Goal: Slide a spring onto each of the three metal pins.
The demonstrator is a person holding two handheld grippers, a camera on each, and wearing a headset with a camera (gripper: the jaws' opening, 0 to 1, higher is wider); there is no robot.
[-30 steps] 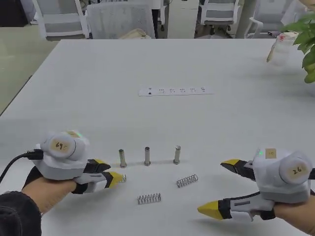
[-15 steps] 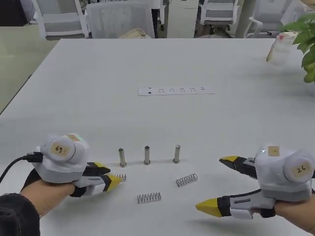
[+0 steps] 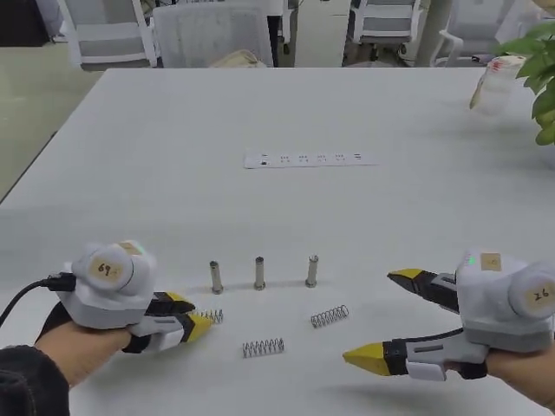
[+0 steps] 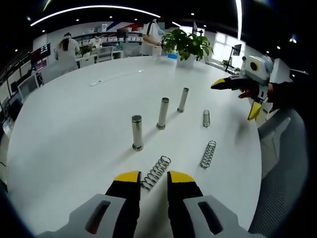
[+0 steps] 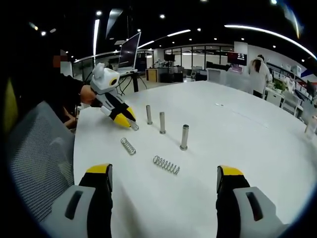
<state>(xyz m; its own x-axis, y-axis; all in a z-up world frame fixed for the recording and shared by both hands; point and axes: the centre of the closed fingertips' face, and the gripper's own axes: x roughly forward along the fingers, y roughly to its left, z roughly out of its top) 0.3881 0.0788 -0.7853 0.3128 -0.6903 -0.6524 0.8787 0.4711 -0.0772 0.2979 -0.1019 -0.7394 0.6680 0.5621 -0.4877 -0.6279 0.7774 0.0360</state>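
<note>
**First spring being picked up; all three pins (image 3: 259,274) bare**

The left gripper (image 4: 154,177) has its jaws narrowly apart, astride the near end of a spring (image 3: 212,316) lying just in front of the left pin (image 3: 215,277). The right gripper (image 3: 381,315) hangs wide-spread over the table (image 3: 286,113), right of the other two springs (image 3: 263,348) (image 3: 329,317), which lie flat. The next move likely calls for pinching the spring, lifting it, tipping it upright and lining its bore over the pin top. The neighbouring pins stand near. The power strip (image 3: 310,160) lies well behind.
</note>
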